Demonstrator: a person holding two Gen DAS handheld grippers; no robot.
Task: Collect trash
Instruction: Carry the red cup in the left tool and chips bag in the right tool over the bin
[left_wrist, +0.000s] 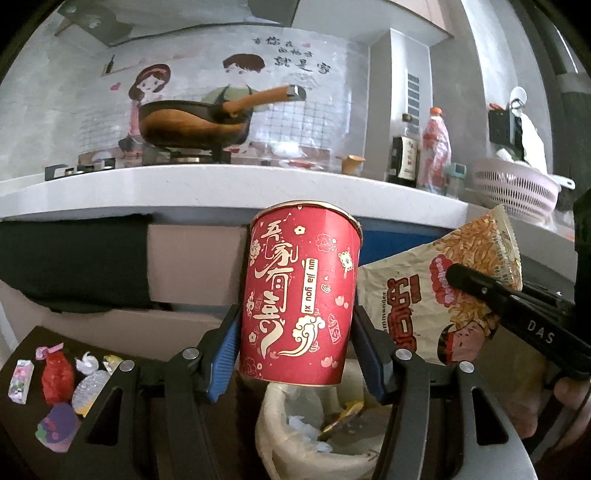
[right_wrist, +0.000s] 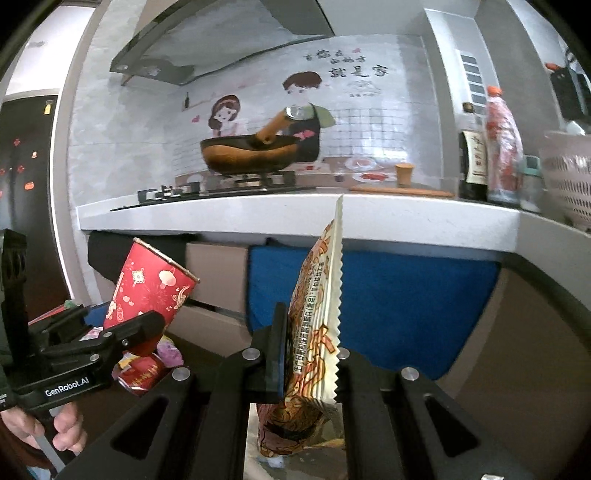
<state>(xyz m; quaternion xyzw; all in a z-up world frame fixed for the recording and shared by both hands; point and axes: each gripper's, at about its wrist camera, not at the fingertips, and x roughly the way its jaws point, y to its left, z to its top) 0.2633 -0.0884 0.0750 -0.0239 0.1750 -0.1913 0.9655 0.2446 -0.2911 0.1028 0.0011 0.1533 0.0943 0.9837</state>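
Note:
My left gripper (left_wrist: 295, 328) is shut on a red paper cup (left_wrist: 299, 291) with gold lettering, held upright above a bin lined with a pale bag (left_wrist: 280, 439) that holds scraps. The cup (right_wrist: 147, 291) also shows at the left of the right wrist view, in the left gripper (right_wrist: 122, 332). My right gripper (right_wrist: 310, 354) is shut on a flat cream and orange snack wrapper (right_wrist: 317, 325), held on edge. From the left wrist view the wrapper (left_wrist: 413, 295) hangs just right of the cup, pinched by the right gripper (left_wrist: 465, 277).
Several bits of trash (left_wrist: 55, 380) lie on a dark table (left_wrist: 22, 354) at lower left. Behind runs a white counter (left_wrist: 221, 184) with a wok (left_wrist: 192, 122), bottles (left_wrist: 436, 151) and a pink basket (left_wrist: 517, 188). A blue cloth (right_wrist: 388, 306) hangs under the counter.

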